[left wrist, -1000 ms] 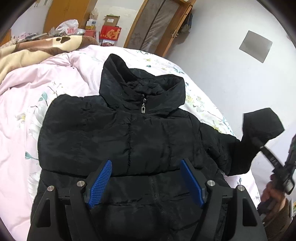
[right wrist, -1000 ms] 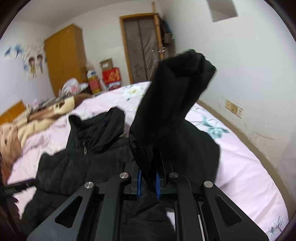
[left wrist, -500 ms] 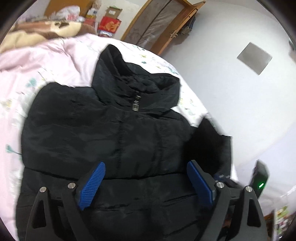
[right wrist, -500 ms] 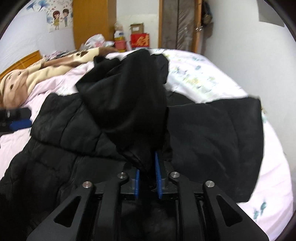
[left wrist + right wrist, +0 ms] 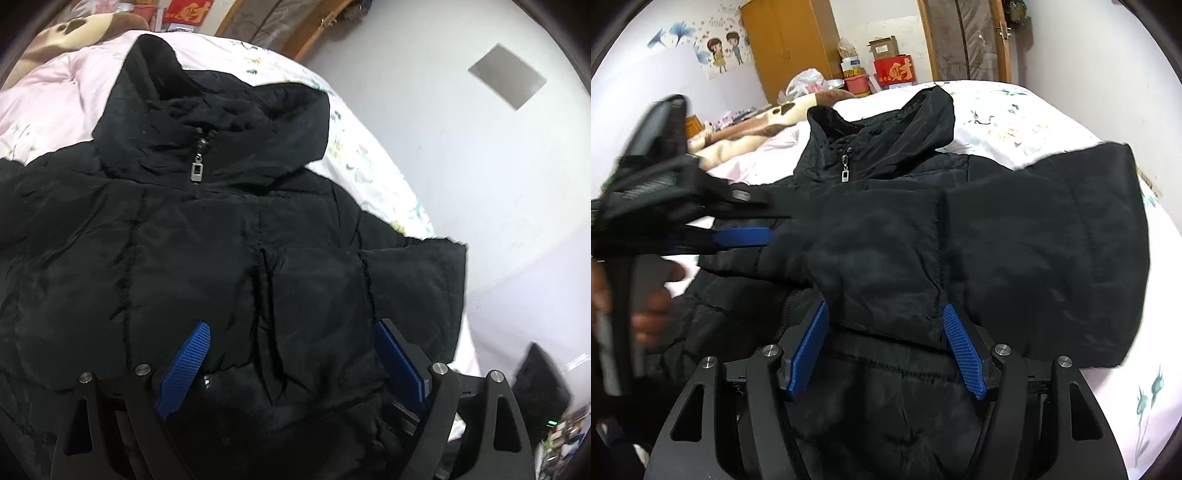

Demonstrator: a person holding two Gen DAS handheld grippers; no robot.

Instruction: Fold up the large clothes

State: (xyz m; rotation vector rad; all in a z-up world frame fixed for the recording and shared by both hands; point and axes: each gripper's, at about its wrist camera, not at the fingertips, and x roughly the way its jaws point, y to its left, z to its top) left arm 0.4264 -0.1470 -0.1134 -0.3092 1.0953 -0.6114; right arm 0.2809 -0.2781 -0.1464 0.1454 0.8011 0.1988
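A black hooded puffer jacket [image 5: 192,258] lies front up on the bed, zipped, with its metal zip pull [image 5: 197,170] at the collar. Its right-hand sleeve [image 5: 886,251] is folded across the chest. My right gripper [image 5: 886,332] hangs low over the sleeve's end. Its jaws are opening, and the cuff lies between the blue pads [image 5: 964,354] without being pressed. My left gripper [image 5: 291,354] stands open just above the jacket's lower front with nothing in it. In the right wrist view the left gripper [image 5: 774,219] is blurred at the left, held by a hand [image 5: 650,295].
The bed has a pink floral sheet [image 5: 369,173] and a brown and cream blanket [image 5: 746,144] at its far side. A wooden wardrobe [image 5: 790,44], boxes [image 5: 894,70] and a door [image 5: 964,37] stand beyond. A white wall [image 5: 480,166] runs along the bed's right side.
My right gripper carried the raised sleeve down and across the jacket's front, then opened and let it go. My left gripper moved in closer over the jacket, toward the folded sleeve.
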